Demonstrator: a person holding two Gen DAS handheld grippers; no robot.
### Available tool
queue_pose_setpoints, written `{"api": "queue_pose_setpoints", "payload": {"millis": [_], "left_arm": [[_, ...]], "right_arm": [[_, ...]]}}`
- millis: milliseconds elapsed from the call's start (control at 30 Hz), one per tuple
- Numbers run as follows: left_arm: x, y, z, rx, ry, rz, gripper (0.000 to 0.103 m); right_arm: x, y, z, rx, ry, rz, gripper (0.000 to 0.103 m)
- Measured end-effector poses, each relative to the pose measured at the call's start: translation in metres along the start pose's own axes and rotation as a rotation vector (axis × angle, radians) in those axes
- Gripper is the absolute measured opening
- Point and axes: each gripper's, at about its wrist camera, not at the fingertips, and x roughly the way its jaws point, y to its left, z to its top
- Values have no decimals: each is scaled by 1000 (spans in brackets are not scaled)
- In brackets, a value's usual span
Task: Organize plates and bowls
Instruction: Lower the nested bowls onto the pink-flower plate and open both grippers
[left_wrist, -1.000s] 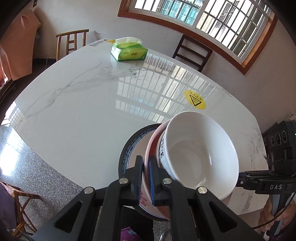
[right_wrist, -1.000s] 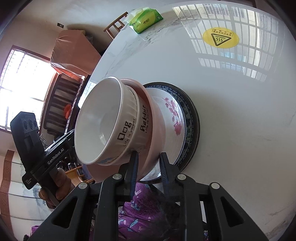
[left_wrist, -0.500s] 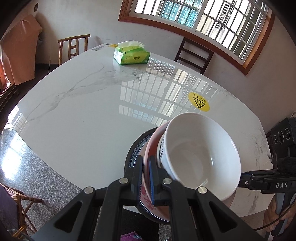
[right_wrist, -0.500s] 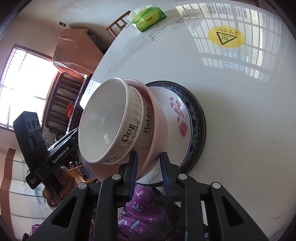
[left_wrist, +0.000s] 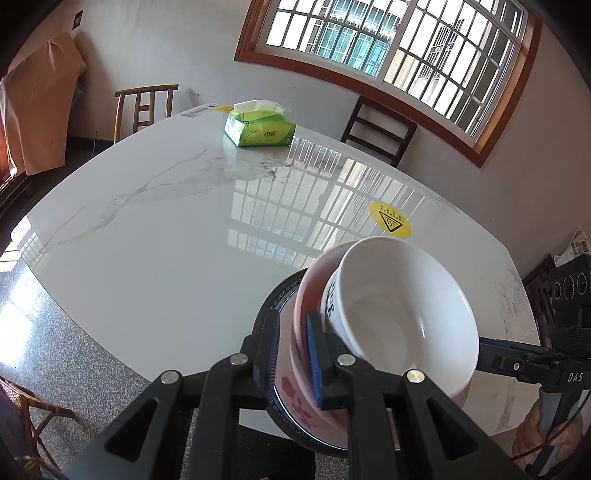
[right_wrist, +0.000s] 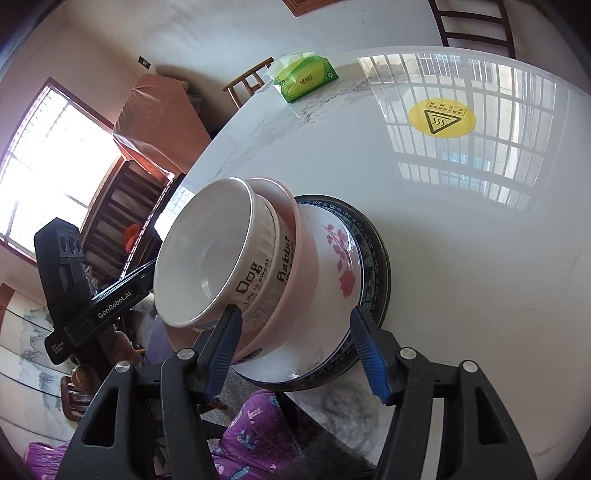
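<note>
A stack of dishes sits at the table's near edge: a dark blue-rimmed plate (right_wrist: 380, 258), a white plate with red flowers (right_wrist: 343, 266), a pink bowl (right_wrist: 299, 236) and white ribbed bowls (right_wrist: 210, 251) marked "Dog" and "Rabbit". The stack also shows in the left wrist view, white bowl (left_wrist: 402, 306) on top. My left gripper (left_wrist: 293, 350) is shut on the rim of the flowered plate (left_wrist: 291, 391) and pink bowl (left_wrist: 314, 273). My right gripper (right_wrist: 295, 350) is open, its fingers either side of the stack's near rim.
A green tissue pack (left_wrist: 260, 127) lies at the far side of the white marble table (left_wrist: 166, 236). A yellow round warning sticker (left_wrist: 389, 219) lies beyond the stack. Chairs (left_wrist: 378, 129) stand behind the table. The stack overhangs the table's near edge.
My right gripper has opened off the stack's rim. The stack has moved a little further onto the table. The left gripper still grips the rim.
</note>
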Motion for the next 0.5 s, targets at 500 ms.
{"api": "queue_pose_setpoints", "payload": {"millis": [500], "left_arm": [[-44,-22,-40,153,-250,107,17]], "right_arm": [[-41,48,-50,-220,-461,-161,79]]}}
